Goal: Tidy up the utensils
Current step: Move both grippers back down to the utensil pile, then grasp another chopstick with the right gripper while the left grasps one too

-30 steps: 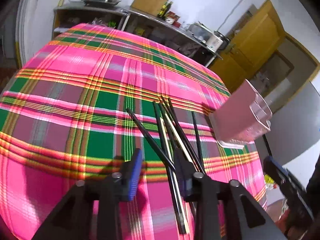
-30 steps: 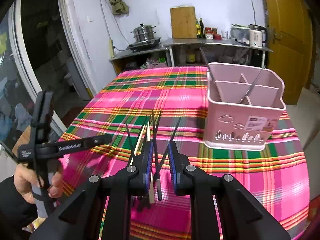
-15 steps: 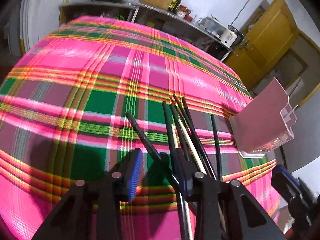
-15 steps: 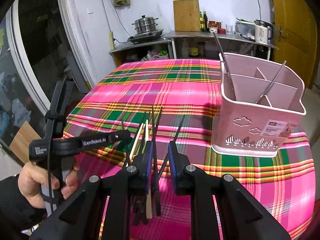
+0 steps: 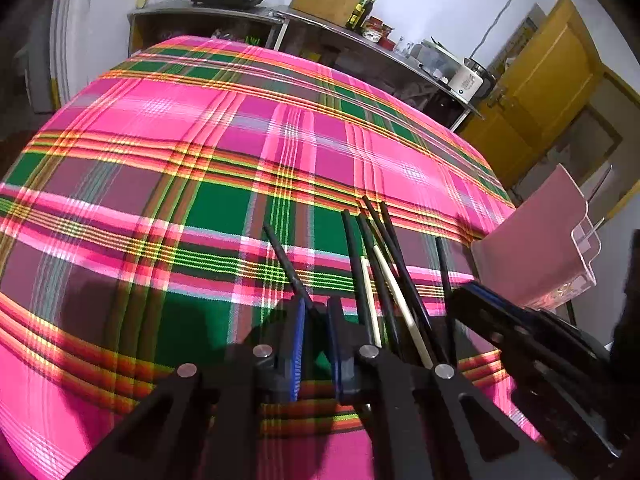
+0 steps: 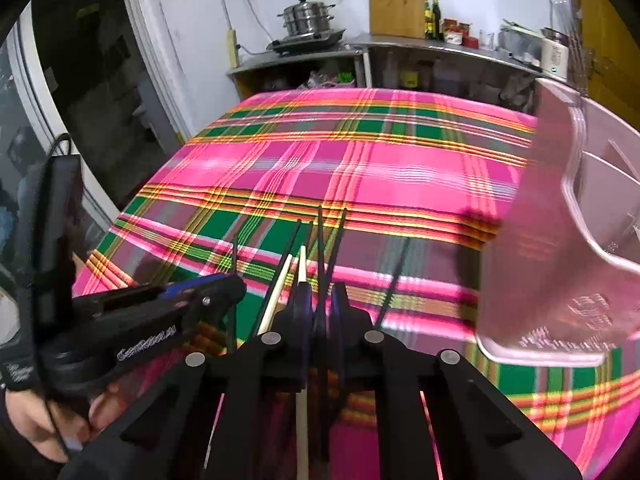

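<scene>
Your left gripper (image 5: 316, 316) is clenched on a single black chopstick (image 5: 286, 262), its blue-padded fingers (image 5: 297, 344) nearly together around the stick, low over the pink-and-green plaid tablecloth (image 5: 200, 152). That chopstick lies at the edge of the loose bundle of black and pale wooden chopsticks (image 5: 384, 264), on the side away from the pink plastic utensil caddy (image 5: 536, 240).

Your right gripper (image 6: 320, 308) is clenched too, grasping one thin black chopstick (image 6: 321, 240) from the middle of the same bundle (image 6: 304, 264), with the pale sticks just beside it on the side away from the caddy (image 6: 560, 240). One more black chopstick (image 6: 394, 280) lies apart, between the bundle and the caddy.

The caddy stands on the tablecloth (image 6: 360, 168) near the bundle; metal utensil handles show inside its divided compartments, though which compartment each sits in is unclear. The two grippers are close together, both on the near end of the bundle from the caddy.
</scene>
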